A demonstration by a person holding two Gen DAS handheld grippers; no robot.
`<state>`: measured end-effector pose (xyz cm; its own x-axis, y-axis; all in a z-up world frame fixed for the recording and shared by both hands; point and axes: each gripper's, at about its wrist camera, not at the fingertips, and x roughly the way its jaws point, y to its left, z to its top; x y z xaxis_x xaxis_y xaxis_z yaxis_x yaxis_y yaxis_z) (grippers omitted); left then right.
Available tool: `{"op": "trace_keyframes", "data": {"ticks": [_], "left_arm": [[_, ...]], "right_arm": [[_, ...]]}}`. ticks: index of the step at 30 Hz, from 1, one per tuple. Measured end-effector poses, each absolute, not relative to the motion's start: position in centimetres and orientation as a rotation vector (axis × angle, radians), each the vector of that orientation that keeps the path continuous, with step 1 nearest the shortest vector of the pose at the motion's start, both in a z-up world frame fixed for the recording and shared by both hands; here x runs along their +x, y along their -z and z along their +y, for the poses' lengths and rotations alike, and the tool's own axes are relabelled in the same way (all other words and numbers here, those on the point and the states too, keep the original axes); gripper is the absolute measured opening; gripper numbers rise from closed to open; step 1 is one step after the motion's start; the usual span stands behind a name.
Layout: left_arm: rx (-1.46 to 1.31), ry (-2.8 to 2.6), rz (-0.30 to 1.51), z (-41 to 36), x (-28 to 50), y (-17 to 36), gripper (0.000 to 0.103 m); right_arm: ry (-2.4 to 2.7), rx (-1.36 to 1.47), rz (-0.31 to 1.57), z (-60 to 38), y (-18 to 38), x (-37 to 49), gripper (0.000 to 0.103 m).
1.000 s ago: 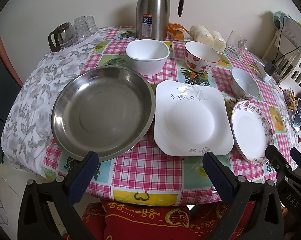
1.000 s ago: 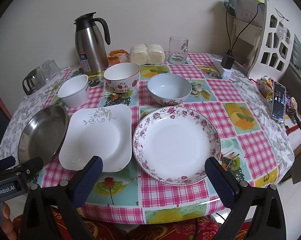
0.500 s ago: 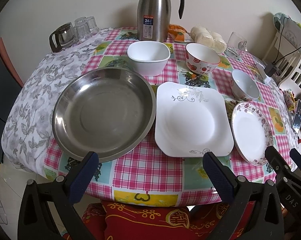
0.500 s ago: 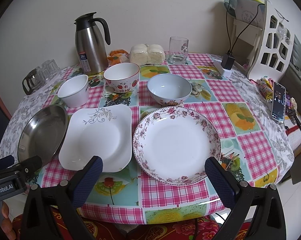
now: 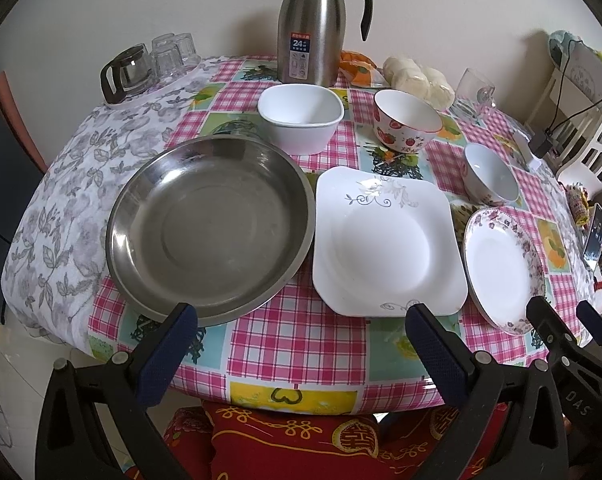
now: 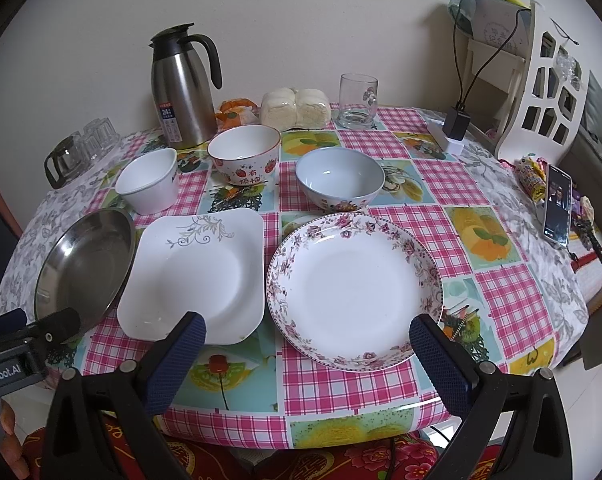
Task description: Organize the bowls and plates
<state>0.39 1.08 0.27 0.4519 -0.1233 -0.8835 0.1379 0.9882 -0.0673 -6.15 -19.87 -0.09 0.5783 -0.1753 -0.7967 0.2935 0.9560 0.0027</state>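
Along the table's near edge lie a steel pan (image 5: 211,228) (image 6: 83,264), a white square plate (image 5: 385,244) (image 6: 199,276) and a round floral-rimmed plate (image 5: 501,268) (image 6: 353,292). Behind them stand a white square bowl (image 5: 301,116) (image 6: 149,180), a strawberry bowl (image 5: 407,126) (image 6: 244,160) and a pale blue bowl (image 5: 491,176) (image 6: 339,178). My left gripper (image 5: 299,320) hangs open at the table's edge, between pan and square plate. My right gripper (image 6: 307,332) is open in front of the floral plate. Neither holds anything.
A steel thermos (image 5: 315,24) (image 6: 183,88), a glass mug (image 6: 357,102), wrapped buns (image 6: 295,106) and a glass pot with tumblers (image 5: 129,72) stand at the back. A phone (image 6: 557,204) and a white rack (image 6: 541,84) are on the right. A red patterned cushion (image 5: 285,440) lies below the table's edge.
The left wrist view has shifted slightly, with the table's contents sliding a little down and right. The right gripper is still. Both stay open.
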Motion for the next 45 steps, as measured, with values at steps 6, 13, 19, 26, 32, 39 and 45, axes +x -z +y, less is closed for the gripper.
{"op": "trace_keyframes", "data": {"ticks": [6,13,19,26,32,39,45], "left_arm": [[-0.031,0.137,1.075,3.1,1.1,-0.6,0.103],[-0.12,0.025,1.014,8.5,3.0,-1.0,0.103],[-0.231,-0.045,0.973,13.9,4.2,-0.4,0.103],[-0.265,-0.106,0.892,17.5,5.0,1.0,0.103],[-0.274,-0.12,0.926,18.8,6.1,3.0,0.103],[-0.199,-0.108,0.919,18.4,6.8,4.1,0.103],[-0.286,-0.087,0.967,19.5,7.3,5.2,0.103]], "right_arm": [[0.276,0.101,0.9,-19.0,0.0,-5.3,0.103],[0.222,0.041,0.873,-16.3,-0.7,-2.9,0.103],[0.182,0.004,0.881,-13.5,-0.7,-0.7,0.103],[0.132,-0.043,0.889,-9.9,-0.1,1.5,0.103],[0.075,-0.072,0.9,-7.7,1.0,3.0,0.103],[0.018,-0.107,0.878,-6.0,2.0,4.7,0.103],[-0.079,-0.05,0.904,-5.5,3.1,7.2,0.103]]}}
